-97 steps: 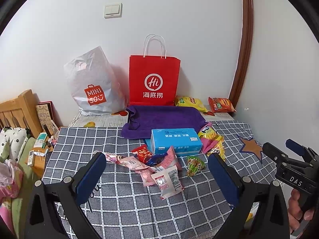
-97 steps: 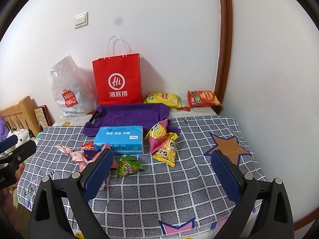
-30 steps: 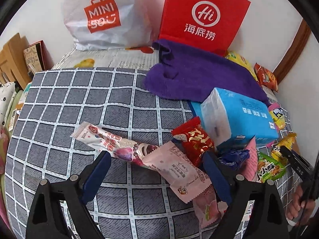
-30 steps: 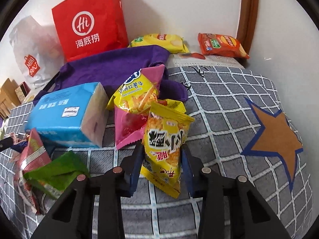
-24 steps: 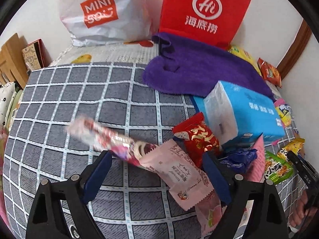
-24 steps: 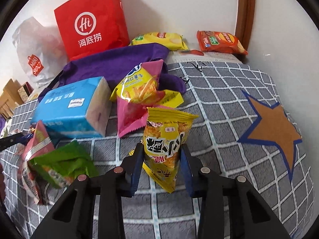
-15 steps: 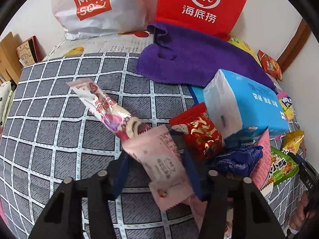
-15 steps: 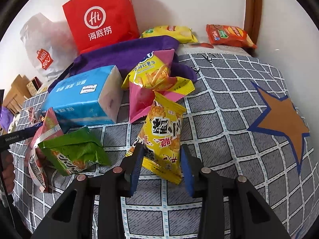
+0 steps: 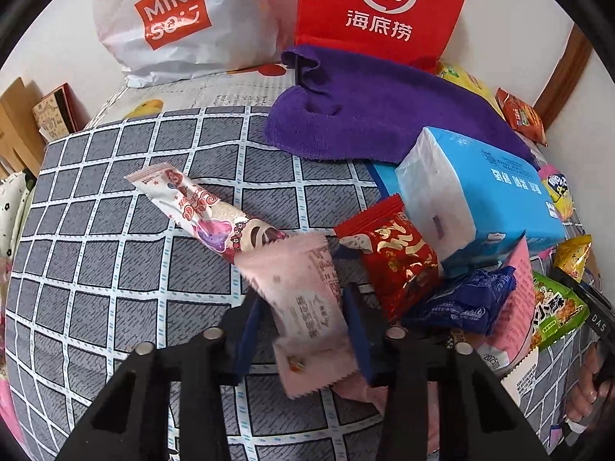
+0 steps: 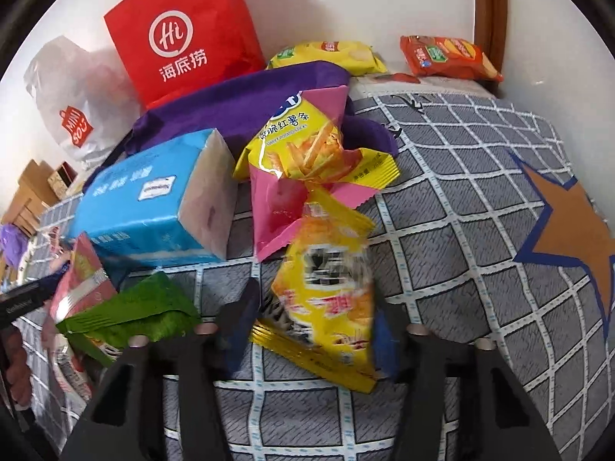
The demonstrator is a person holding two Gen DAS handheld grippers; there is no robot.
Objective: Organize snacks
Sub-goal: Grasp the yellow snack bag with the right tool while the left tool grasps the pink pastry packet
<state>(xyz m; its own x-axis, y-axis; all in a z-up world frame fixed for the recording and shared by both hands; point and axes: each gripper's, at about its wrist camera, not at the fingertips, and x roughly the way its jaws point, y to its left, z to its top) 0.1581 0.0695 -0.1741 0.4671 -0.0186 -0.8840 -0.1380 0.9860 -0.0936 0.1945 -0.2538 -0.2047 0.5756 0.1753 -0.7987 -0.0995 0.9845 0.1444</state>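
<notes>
My left gripper (image 9: 303, 330) is shut on a pale pink snack packet (image 9: 303, 292) and holds it just above the checked cloth. A long white-and-pink wrapper (image 9: 200, 211) lies behind it, a red packet (image 9: 396, 257) and a dark blue packet (image 9: 469, 299) to its right. My right gripper (image 10: 311, 330) is shut on a yellow snack bag (image 10: 330, 288), lifted and blurred. Behind it lie a yellow-and-pink sweet potato stick bag (image 10: 303, 146) and, to the left, a green packet (image 10: 134, 315).
A blue tissue pack (image 9: 476, 199) sits mid-table, also in the right wrist view (image 10: 153, 203). A purple towel (image 9: 384, 103), red paper bag (image 9: 380, 7) and white Miniso bag (image 9: 180, 19) stand at the back. Yellow (image 10: 326, 53) and orange (image 10: 446, 57) chip bags lie by the wall.
My left gripper has closed on the pink packet and lifted it. My right gripper keeps its hold on the yellow bag, which has risen and swung slightly.
</notes>
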